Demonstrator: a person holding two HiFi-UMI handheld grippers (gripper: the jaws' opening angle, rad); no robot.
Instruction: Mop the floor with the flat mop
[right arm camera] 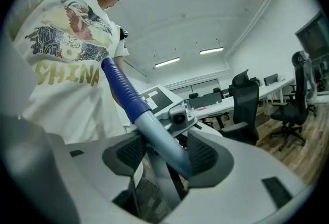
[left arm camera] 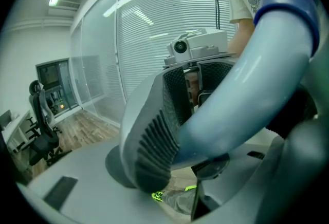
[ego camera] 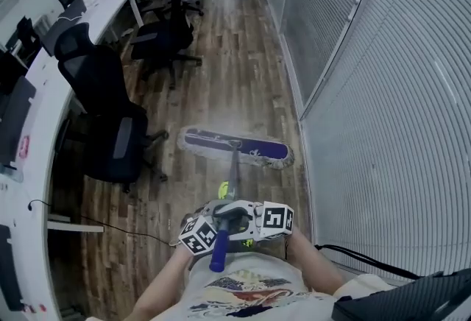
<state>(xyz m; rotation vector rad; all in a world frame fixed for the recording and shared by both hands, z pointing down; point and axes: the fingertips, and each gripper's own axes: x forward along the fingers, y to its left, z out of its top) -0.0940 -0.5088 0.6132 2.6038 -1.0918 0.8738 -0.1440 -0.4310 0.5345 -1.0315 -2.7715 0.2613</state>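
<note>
The flat mop head [ego camera: 235, 148], a purple pad with a white fringe, lies on the wood floor close to the glass wall. Its handle [ego camera: 233, 178] rises toward me and ends in a dark blue grip [ego camera: 218, 252]. My left gripper [ego camera: 219, 222] and right gripper [ego camera: 244, 213] sit side by side at waist height, both clamped on the handle. In the left gripper view, the left gripper [left arm camera: 203, 133] presses its ribbed pad [left arm camera: 157, 143] against the pale blue handle [left arm camera: 241, 89]. In the right gripper view, the right gripper [right arm camera: 167, 155] has the handle [right arm camera: 159, 135] between its pads.
Black office chairs [ego camera: 110, 128] [ego camera: 165, 36] stand on the left along a long white desk [ego camera: 44, 80]. A glass wall with blinds [ego camera: 368, 91] runs down the right. A thin cable [ego camera: 110, 227] lies on the floor. A black bag [ego camera: 412, 297] shows at lower right.
</note>
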